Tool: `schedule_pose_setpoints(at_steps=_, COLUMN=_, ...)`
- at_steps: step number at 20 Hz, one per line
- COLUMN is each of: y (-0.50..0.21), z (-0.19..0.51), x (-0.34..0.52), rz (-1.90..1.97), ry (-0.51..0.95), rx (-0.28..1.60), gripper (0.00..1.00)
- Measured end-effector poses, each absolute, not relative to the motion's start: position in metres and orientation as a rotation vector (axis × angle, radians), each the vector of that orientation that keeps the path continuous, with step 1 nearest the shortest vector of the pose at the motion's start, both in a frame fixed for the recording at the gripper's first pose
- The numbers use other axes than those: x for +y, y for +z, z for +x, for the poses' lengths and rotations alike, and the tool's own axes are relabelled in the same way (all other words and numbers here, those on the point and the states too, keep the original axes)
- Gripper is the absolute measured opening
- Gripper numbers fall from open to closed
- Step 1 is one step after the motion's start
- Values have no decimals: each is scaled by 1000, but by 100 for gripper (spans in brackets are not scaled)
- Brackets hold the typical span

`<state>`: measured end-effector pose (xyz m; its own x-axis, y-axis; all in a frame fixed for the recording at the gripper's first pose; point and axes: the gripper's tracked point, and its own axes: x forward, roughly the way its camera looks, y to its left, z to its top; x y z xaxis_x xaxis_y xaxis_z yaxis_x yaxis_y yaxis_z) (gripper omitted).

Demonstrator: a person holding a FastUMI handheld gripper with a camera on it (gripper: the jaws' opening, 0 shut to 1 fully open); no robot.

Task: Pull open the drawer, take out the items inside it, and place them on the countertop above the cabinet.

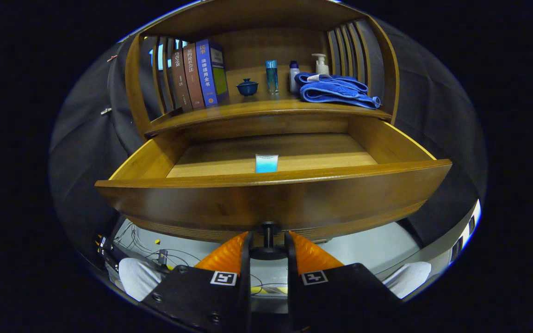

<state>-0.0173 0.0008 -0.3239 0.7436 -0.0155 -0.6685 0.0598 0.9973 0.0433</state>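
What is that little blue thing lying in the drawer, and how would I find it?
Start at the wooden drawer, pulled open below the countertop, its dark knob between the gripper fingers. On the drawer floor, just behind the front panel, lies a small tube. It is the only item there, white fading to bright blue.

Wooden drawer (271, 194) pulled wide open, small blue-and-white tube (266, 163) lying inside near its front wall, wooden countertop (266, 108) just above

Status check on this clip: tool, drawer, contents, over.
Tool shut on drawer knob. Drawer pulled open. One blue tube lying inside, just behind the front panel. Nothing blocking it.
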Motion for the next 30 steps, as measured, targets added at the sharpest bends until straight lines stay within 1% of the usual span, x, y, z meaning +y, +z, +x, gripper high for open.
schedule_pose_setpoints(at_steps=4, y=-330, z=-37, x=-2, rz=74, ry=-44, rx=754, gripper=36)
schedule_pose_setpoints(at_steps=8, y=-330, z=-37, x=0, rz=79, ry=-42, rx=753, gripper=36)
schedule_pose_setpoints(at_steps=11, y=-322, z=-44, x=1, rz=68, ry=-35, rx=745, gripper=48)
schedule_pose_setpoints(at_steps=12, y=-312, z=-47, x=-1, rz=54, ry=-40, rx=733, gripper=50)
schedule_pose_setpoints(at_steps=14, y=-293, z=-58, x=0, rz=11, ry=-48, rx=723, gripper=73)
schedule_pose_setpoints(at_steps=16, y=-269, z=-63, x=10, rz=9, ry=-15, rx=707, gripper=96)
schedule_pose_setpoints(at_steps=17, y=-255, z=-62, x=18, rz=36, ry=5, rx=700, gripper=98)
schedule_pose_setpoints(at_steps=20, y=-220, z=-36, x=21, rz=67, ry=12, rx=678, gripper=98)
schedule_pose_setpoints(at_steps=23, y=-205, z=12, x=19, rz=52, ry=9, rx=659, gripper=100)
schedule_pose_setpoints(at_steps=27, y=-217, z=63, x=14, rz=95, ry=-9, rx=767, gripper=100)
schedule_pose_setpoints(at_steps=30, y=-244, z=96, x=11, rz=101, ry=-25, rx=871, gripper=100)
